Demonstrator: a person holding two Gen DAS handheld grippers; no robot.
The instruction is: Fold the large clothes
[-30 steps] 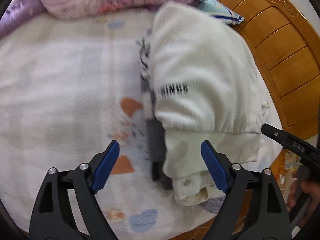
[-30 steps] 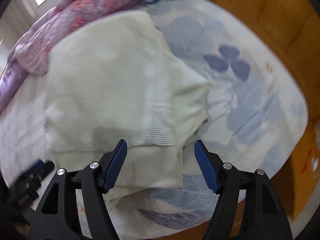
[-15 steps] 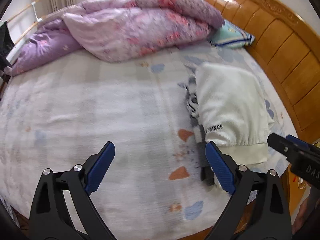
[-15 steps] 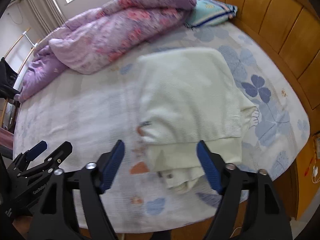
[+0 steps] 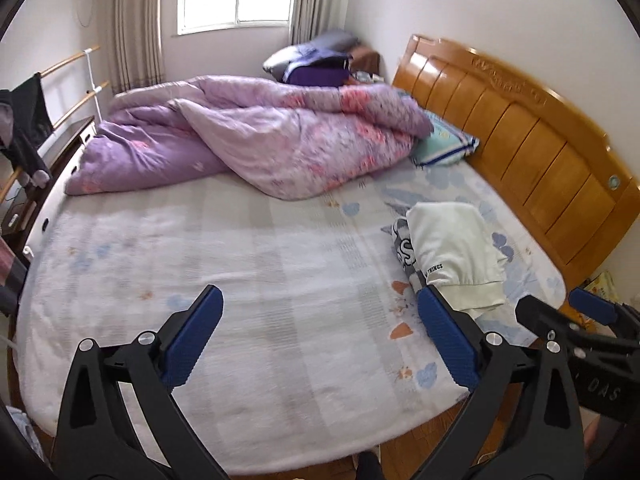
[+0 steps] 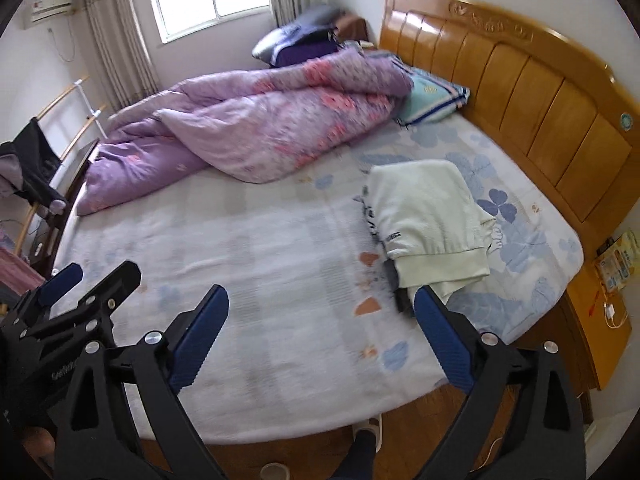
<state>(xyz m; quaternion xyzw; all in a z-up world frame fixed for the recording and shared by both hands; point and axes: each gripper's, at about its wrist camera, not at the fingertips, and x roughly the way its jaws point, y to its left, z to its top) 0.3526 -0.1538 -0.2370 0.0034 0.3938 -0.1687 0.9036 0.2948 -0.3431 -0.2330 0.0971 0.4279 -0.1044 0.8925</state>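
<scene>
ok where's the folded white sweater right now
In both wrist views the folded white sweater lies on the bed's right side near the wooden headboard, atop darker patterned clothes, apart from both open grippers.

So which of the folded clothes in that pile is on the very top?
The cream sweater with small dark lettering near its hem lies on top. The black-and-white patterned garment and a dark grey piece only peek out from underneath, along its left edge.
</scene>
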